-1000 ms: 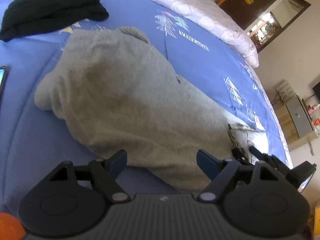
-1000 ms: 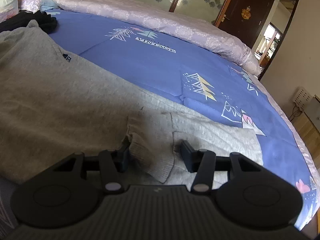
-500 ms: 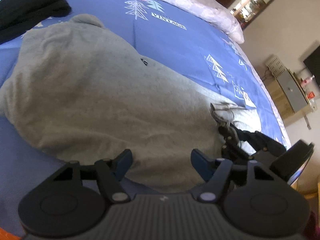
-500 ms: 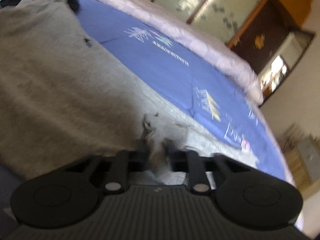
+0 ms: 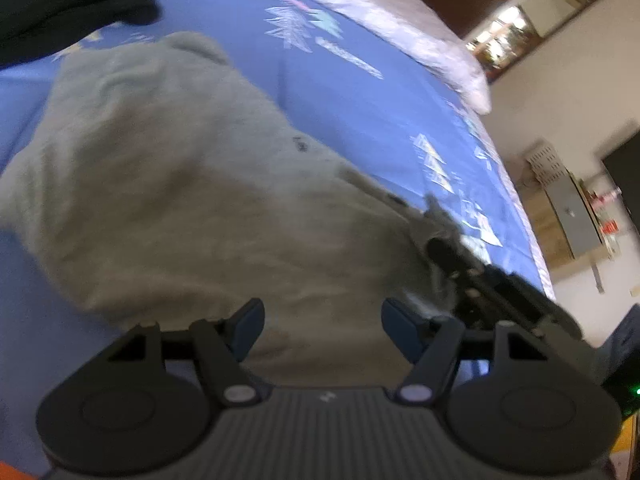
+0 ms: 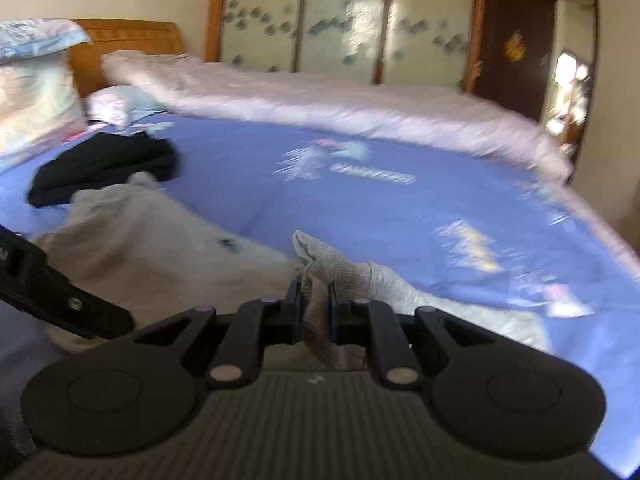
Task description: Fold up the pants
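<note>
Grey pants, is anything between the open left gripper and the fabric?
Nothing visible. The left gripper is open directly over the grey pants, with no object in the gap. The right gripper already pinches the ribbed cuff.

A home bedroom. Big bed w/ blue printed sheet (image 6: 400, 208) spreads out ahead of the right fingers; wooden headboard (image 6: 128, 46) far off to their upper left, pillows (image 6: 36, 80) stacked beside it. Pale quilt (image 6: 328, 100) bunched along the bed's far edge. Behind it, wardrobe w/ frosted patterned sliding doors (image 6: 340, 16), dark wooden door (image 6: 516, 36) to the right. Past the left fingers' right side, low wooden cabinet (image 5: 560, 216) by the wall
</note>
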`<action>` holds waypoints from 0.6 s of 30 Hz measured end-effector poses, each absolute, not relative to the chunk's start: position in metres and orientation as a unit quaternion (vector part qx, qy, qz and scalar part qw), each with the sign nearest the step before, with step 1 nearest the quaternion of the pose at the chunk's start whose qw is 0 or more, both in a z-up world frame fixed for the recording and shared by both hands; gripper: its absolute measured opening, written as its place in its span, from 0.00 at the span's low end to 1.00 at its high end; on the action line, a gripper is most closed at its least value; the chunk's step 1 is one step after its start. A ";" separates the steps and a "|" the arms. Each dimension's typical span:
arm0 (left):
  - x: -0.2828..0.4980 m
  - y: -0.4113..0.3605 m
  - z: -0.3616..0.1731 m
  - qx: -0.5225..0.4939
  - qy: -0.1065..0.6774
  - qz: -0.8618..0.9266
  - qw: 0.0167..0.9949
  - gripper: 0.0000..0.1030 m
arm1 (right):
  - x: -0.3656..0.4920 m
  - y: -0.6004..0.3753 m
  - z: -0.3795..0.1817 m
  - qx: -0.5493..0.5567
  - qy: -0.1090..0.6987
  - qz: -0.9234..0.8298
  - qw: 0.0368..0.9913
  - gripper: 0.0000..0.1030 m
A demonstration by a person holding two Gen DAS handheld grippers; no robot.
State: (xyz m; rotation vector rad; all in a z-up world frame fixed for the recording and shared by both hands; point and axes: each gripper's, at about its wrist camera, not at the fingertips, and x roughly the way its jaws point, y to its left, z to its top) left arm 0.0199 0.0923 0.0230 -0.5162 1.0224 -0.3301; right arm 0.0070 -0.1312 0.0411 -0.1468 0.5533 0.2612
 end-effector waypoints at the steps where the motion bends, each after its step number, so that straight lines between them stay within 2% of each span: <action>1: 0.019 0.098 0.020 -0.248 0.483 -0.146 0.827 0.65 | 0.011 -0.124 0.032 -0.075 0.286 0.138 0.945 0.18; 4: 0.016 0.112 0.014 -0.257 0.487 -0.125 0.825 0.65 | 0.026 -0.114 0.005 -0.072 0.348 0.165 0.920 0.33; 9: 0.012 0.138 0.010 -0.267 0.479 -0.098 0.831 0.66 | 0.009 -0.120 0.027 -0.045 0.311 0.190 0.930 0.54; 12: 0.009 0.162 0.005 -0.289 0.474 -0.075 0.828 0.66 | 0.002 -0.133 0.045 -0.025 0.282 0.190 0.940 0.54; 18: -0.007 0.205 -0.012 -0.340 0.458 -0.002 0.821 0.73 | 0.002 -0.140 0.042 0.029 0.308 0.192 0.931 0.54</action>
